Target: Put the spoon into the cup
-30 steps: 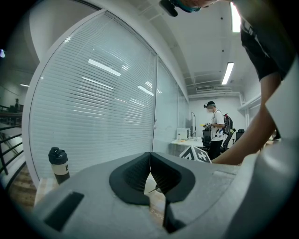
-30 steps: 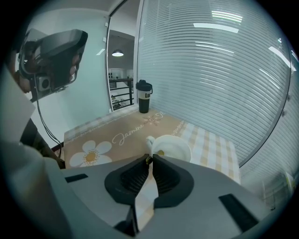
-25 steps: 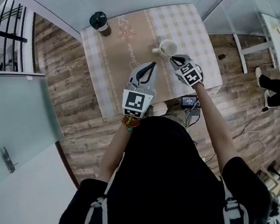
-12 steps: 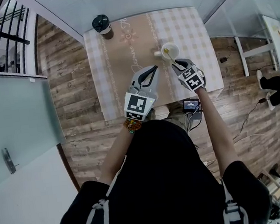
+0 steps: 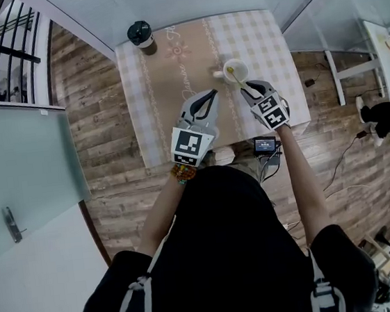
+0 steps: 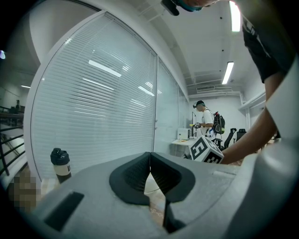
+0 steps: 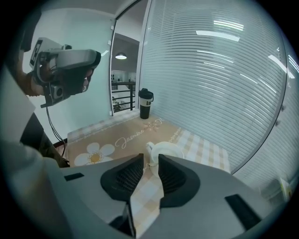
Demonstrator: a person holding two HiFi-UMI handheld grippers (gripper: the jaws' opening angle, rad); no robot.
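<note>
A white cup (image 5: 235, 69) stands on the table's right half, and a thin yellowish spoon (image 5: 232, 75) leans inside it with its handle toward me. My right gripper (image 5: 246, 86) sits just in front of the cup, its jaws a narrow gap apart and nothing pinched between them. In the right gripper view the cup (image 7: 167, 150) shows just past the right gripper (image 7: 150, 161). My left gripper (image 5: 210, 93) hovers over the brown cloth left of the cup, shut and empty; its jaws meet at the left gripper's (image 6: 150, 169) tip.
The table (image 5: 171, 126) wears a checked cloth with a brown flowered centre. A dark bottle (image 5: 140, 33) stands at its far left corner, and this bottle (image 7: 145, 103) also shows in the right gripper view. A small screen device (image 5: 264, 144) hangs at the near edge. Glass walls lie beyond.
My right gripper has drawn back from over the cup toward me, and the spoon now stands in the cup, free of the jaws. The left gripper has barely moved.
</note>
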